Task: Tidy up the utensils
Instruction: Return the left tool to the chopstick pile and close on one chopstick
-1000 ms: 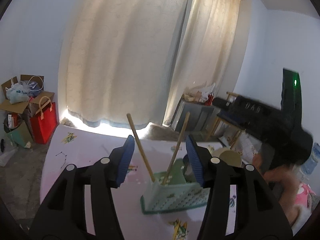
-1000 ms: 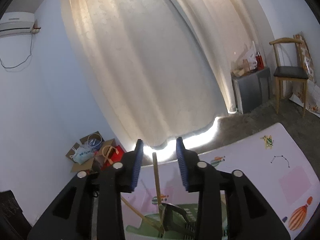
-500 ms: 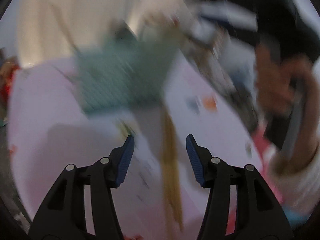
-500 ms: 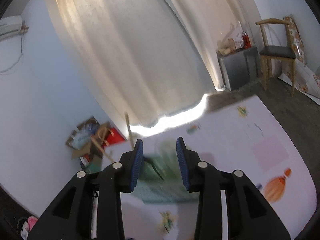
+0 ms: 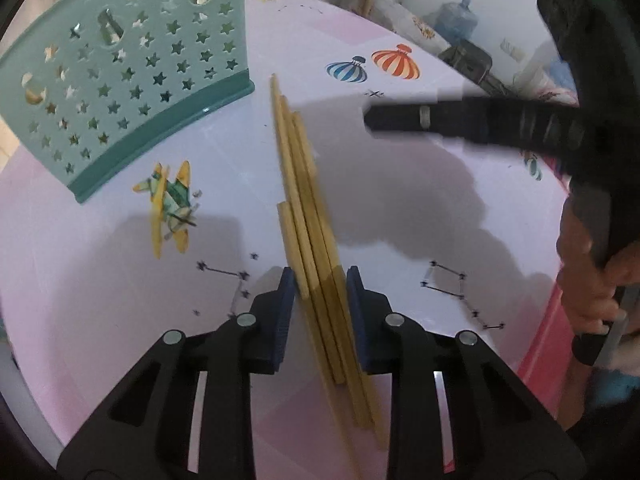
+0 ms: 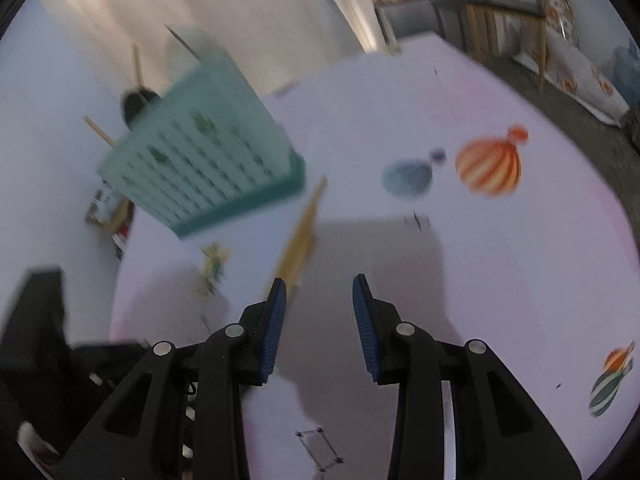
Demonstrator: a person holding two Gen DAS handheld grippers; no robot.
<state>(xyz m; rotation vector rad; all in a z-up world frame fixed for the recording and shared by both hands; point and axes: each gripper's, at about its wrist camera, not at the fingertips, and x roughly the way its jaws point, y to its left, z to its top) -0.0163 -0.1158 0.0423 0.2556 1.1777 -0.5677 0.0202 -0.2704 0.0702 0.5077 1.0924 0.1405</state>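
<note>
- Now the left gripper (image 5: 320, 284) has just been narrowing its jaws around a bundle of wooden chopsticks (image 5: 304, 200), which lies flat between the blue pads; whether the pads already press on it I cannot tell.
- To grip well, I judge, squeeze evenly across the whole bundle so no stick slips out, then lift level.
- The bundle runs from the gripper toward the far edge of the pink table (image 5: 400, 60), its tips just beside the corner of the teal star-holed holder (image 5: 120, 80).
- The right gripper (image 6: 320, 300) hangs above the table, jaws narrowly parted and empty, the chopsticks just ahead of its left pad.
</note>
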